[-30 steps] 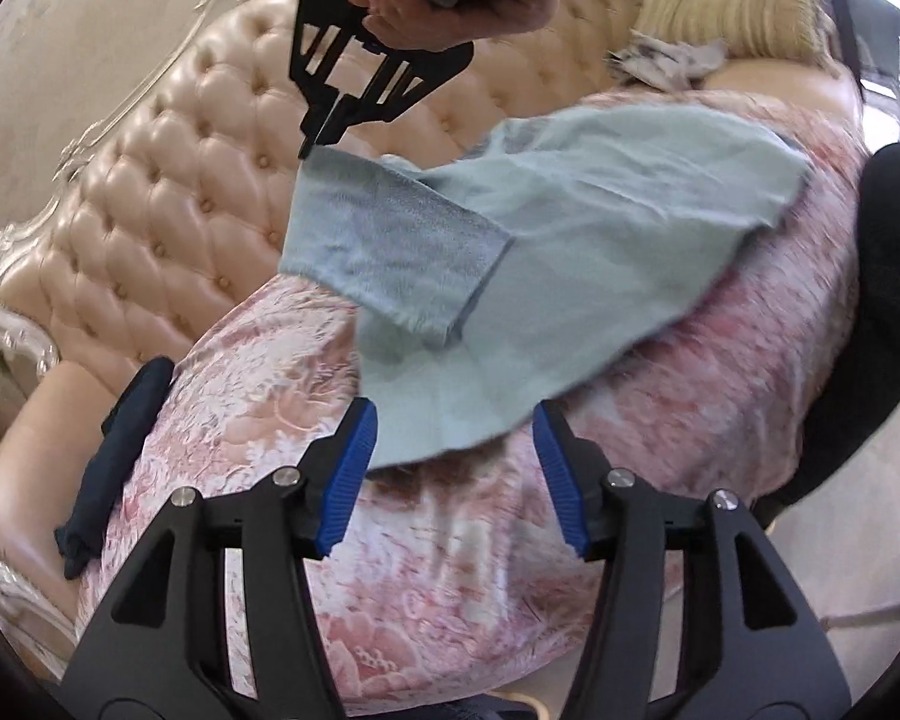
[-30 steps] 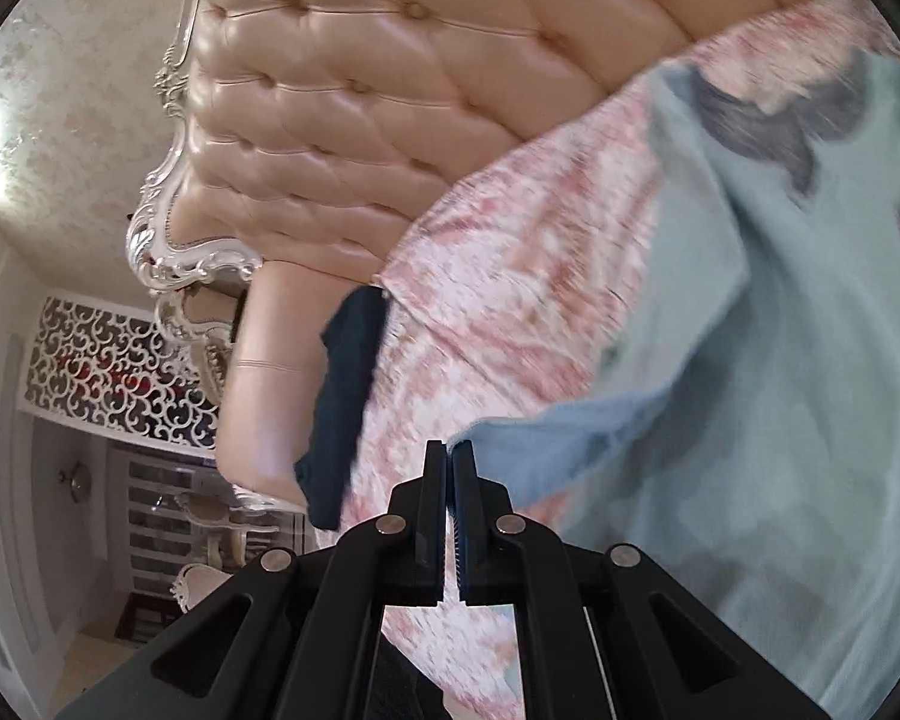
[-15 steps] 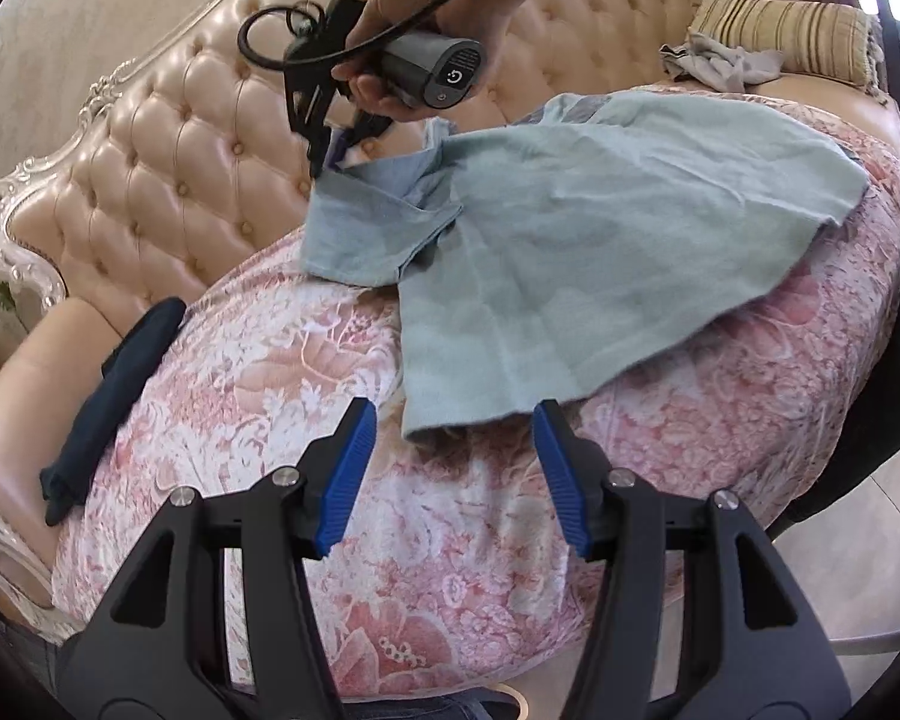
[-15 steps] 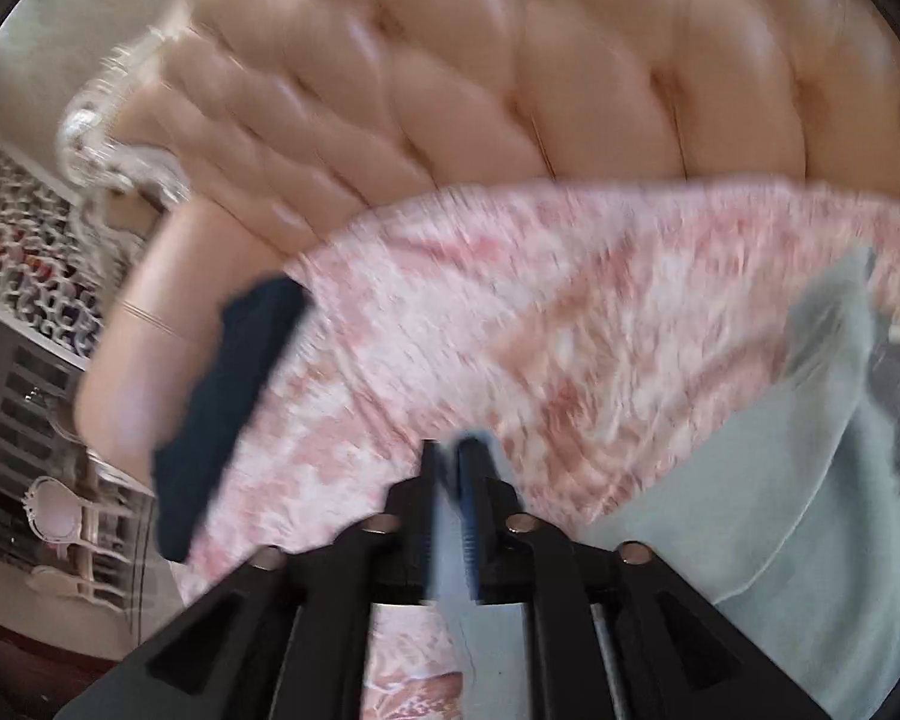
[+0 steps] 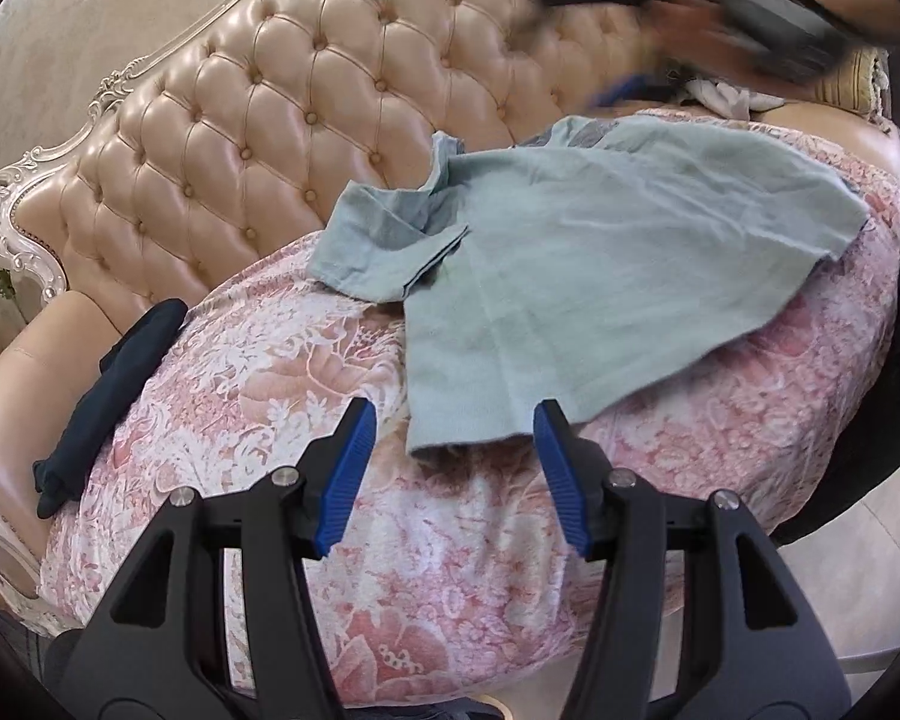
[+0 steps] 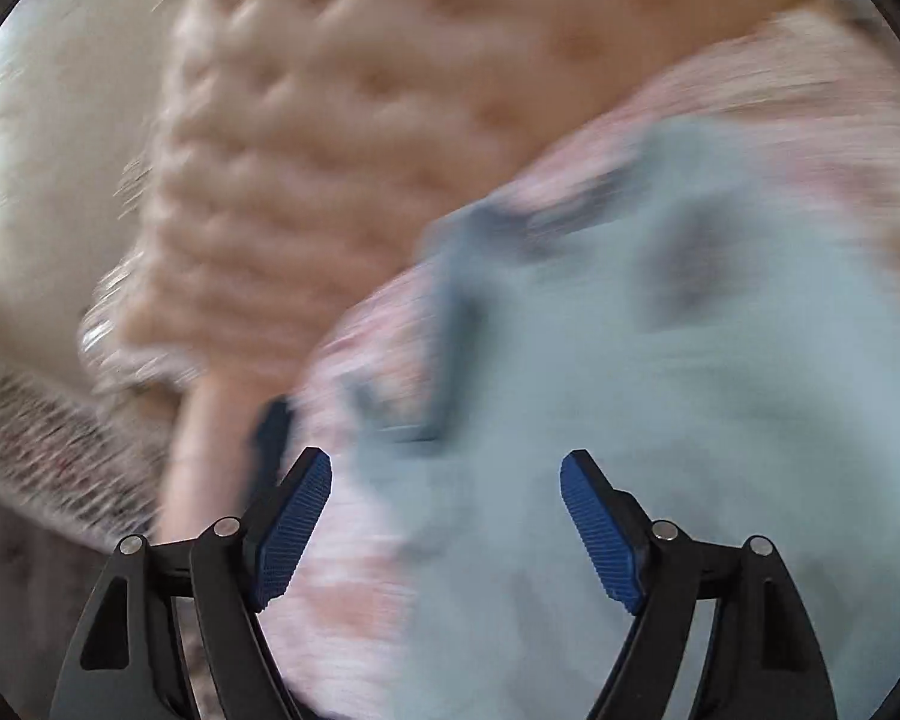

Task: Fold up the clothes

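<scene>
Sleeve folded in, shirt (image 5: 600, 276) flat on the pink sofa cover (image 5: 270, 372).
Your right claw (image 6: 447, 516) has just been opening, nothing between its jaws; your left claw (image 5: 450, 468) waits apart by the hem, ready to pinch it.

Tufted sofa (image 5: 258, 138) under a pink floral cover (image 5: 282, 372), pale-blue shirt (image 5: 600, 276) and dark garment (image 5: 108, 396) on it.

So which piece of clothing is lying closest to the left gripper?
The light blue shirt: its hem lies just ahead of the left gripper. The dark garment lies off at the sofa arm, the white one at the far end.
</scene>
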Available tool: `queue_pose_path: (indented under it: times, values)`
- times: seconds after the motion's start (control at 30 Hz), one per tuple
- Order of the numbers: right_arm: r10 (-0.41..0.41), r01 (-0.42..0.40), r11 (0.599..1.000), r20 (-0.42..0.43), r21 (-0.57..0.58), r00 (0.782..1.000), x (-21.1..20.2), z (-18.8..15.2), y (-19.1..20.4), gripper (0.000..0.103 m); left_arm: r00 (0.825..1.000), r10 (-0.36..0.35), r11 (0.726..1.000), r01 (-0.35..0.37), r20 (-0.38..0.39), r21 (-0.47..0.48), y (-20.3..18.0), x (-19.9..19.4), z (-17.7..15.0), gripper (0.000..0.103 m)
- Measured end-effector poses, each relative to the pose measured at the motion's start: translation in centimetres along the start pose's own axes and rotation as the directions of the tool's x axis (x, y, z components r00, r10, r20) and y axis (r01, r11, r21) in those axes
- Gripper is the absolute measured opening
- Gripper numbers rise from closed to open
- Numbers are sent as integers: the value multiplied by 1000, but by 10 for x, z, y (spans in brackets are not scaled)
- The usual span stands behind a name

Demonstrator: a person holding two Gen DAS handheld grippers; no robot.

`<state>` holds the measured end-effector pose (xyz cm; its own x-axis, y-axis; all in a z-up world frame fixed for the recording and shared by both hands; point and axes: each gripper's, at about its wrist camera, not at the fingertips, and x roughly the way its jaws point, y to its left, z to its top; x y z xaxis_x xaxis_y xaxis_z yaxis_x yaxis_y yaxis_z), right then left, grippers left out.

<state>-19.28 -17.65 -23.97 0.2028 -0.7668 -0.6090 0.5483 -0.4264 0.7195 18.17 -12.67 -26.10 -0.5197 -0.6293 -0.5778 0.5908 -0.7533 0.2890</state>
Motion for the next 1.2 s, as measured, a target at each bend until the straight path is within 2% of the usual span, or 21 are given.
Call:
queue_pose_path:
  times: [0.03, 0.07, 0.2, 0.27, 0.37, 0.43, 0.47, 0.53, 0.57, 0.7, 0.8, 0.93, 1.0, 1.07, 1.1, 1.13, 1.17, 1.2]
  values:
    - [-36, 36, 999, 7, 23, 999, -20, 3, -19, 76, 1000, -7, 1000, 7, 6, -6, 0, -1, 1, 60]
    - [-73, 72, 996, 14, 46, 997, -39, 6, -39, 68, 1000, -14, 1000, 14, 10, -12, -1, -1, 3, 60]
    - [-220, 213, 973, 70, 91, 973, -96, 16, -85, 69, 1000, -28, 999, 28, 3, -22, -3, 2, 5, 62]
    - [-243, 236, 965, 56, 111, 968, -101, 18, -100, 69, 1000, -28, 999, 28, 1, -22, -3, 2, 4, 62]
    - [-315, 311, 947, 46, 81, 948, -95, 17, -106, 69, 1000, -21, 1000, 21, -5, -24, -1, 3, 3, 62]
    - [-261, 262, 964, -13, 43, 965, -74, 13, -97, 69, 1000, -19, 999, 19, -11, -32, 0, 4, 3, 62]
    - [-264, 264, 964, -29, 13, 964, -66, 10, -90, 64, 1000, -18, 999, 18, -15, -36, 0, 5, 2, 62]
    - [-269, 267, 963, -61, -48, 961, -49, 4, -76, 35, 1000, -17, 999, 16, -19, -41, 1, 6, 2, 62]
    - [-273, 267, 961, -76, -77, 959, -41, 2, -69, 9, 1000, -16, 999, 15, -18, -40, 2, 6, 2, 62]
    - [-220, 216, 971, -32, -104, 975, -38, -2, -49, 7, 1000, -18, 999, 17, -20, -40, 2, 6, 2, 62]
    - [-246, 247, 966, 32, -77, 969, -48, 1, -48, 7, 1000, -22, 999, 22, -16, -42, 2, 4, 3, 62]
    - [-283, 294, 938, 83, -184, 956, -56, -10, -28, 7, 1000, -20, 998, 20, -8, -66, 7, 4, 4, 62]
    - [-324, 333, 922, 81, -196, 943, -51, -18, -23, 8, 1000, -12, 993, 12, 1, -114, 18, 4, 5, 62]
    - [-401, 403, 897, 47, -181, 915, -41, -24, -31, 11, 1000, 4, 988, -6, -9, -152, 28, 7, 4, 61]
    - [-444, 441, 879, 30, -179, 896, -35, -26, -36, 12, 1000, 13, 986, -16, -16, -168, 32, 8, 4, 56]
    - [-473, 473, 862, 46, -183, 880, -37, -30, -37, 13, 999, 22, 984, -26, -24, -177, 35, 10, 3, 35]
    - [-502, 504, 843, 64, -187, 863, -38, -33, -37, 19, 999, 30, 983, -35, -31, -180, 37, 11, 2, 29]
    - [-522, 531, 824, 98, -199, 847, -42, -37, -32, 21, 999, 39, 982, -45, -38, -184, 39, 12, 2, 28]
